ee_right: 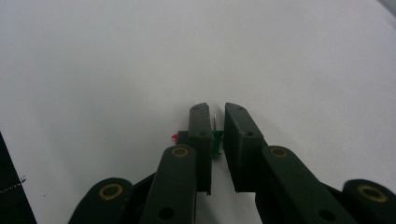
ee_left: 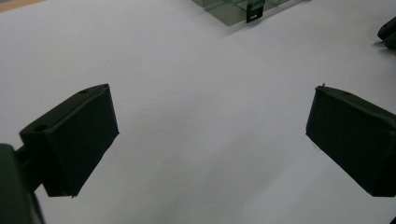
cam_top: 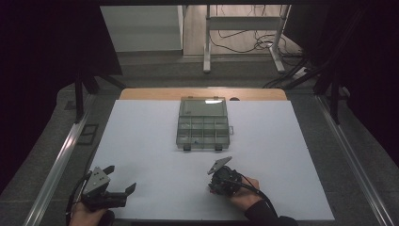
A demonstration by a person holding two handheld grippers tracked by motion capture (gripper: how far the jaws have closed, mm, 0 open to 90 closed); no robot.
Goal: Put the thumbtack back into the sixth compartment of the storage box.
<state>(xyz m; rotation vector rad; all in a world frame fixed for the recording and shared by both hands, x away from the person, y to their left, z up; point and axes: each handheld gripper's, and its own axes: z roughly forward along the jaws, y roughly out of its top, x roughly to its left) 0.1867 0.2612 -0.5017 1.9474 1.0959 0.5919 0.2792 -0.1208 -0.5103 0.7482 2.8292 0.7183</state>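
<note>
Because my right hand-held gripper (ee_right: 215, 122) has its jaws pinched narrow on a small green plastic push pin (ee_right: 216, 140) with its metal point up, low over the white bench (cam_top: 146, 141), I judge the pin could twist or pop out if the pads sit off-centre; a red bit (ee_right: 174, 136) at nine o'clock of the jaws might get nudged. My left hand-held gripper (cam_top: 121, 179) stands wide, empty. The clear plastic compartment box (cam_top: 203, 124), at twelve o'clock, holds small bits I cannot identify.
</note>
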